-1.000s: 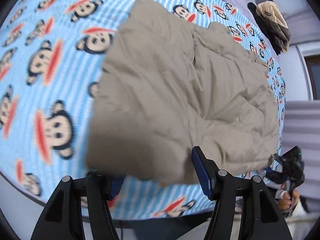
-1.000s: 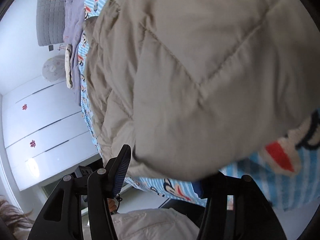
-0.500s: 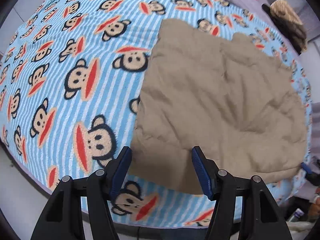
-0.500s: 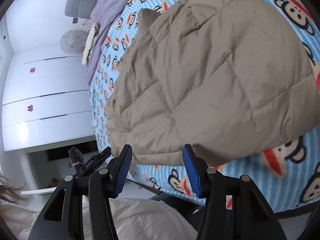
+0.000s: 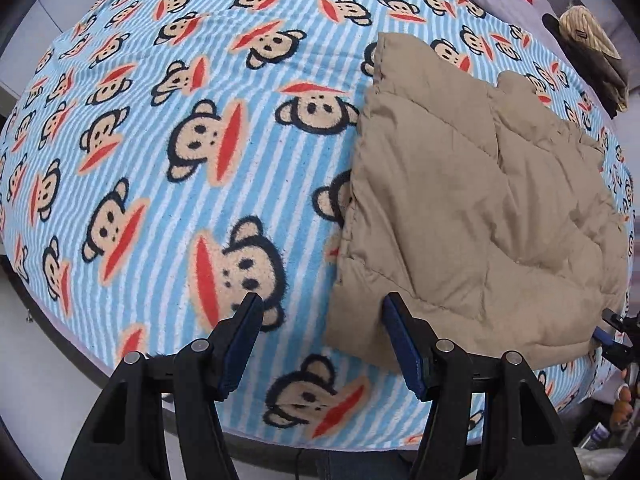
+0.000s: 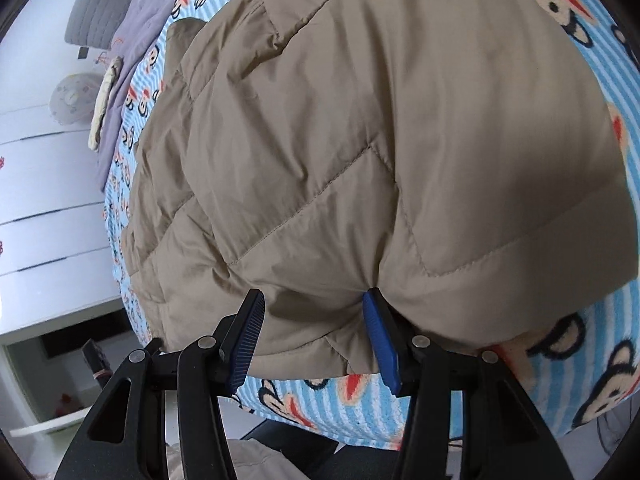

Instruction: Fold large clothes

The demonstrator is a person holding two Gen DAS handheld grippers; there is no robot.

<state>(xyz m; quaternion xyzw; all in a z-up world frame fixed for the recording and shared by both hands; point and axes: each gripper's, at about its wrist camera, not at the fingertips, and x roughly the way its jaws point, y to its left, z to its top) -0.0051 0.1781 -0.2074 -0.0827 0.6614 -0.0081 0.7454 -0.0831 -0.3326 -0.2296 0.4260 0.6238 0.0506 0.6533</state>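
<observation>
— What is seen at the left?

— The left tool [image 5: 322,340] is held open above the near edge of the bed, nothing between its blue pads. A blanket [image 5: 168,128] striped blue and white and printed with monkey faces is spread beneath it.

— And the jacket?

— A tan quilted jacket [image 5: 476,216] is laid flat on the blanket, to the right of the left tool; its near left corner is just beside the right pad. A heap of dark and striped clothes [image 5: 592,52] is seen at the far right of the bed.

— And the right side?

— The right tool [image 6: 314,338] is held open at the jacket's [image 6: 360,140] near hem, with the cloth bulging between the fingers, ungripped. White drawers [image 6: 48,208] are seen at the left of that view.
</observation>
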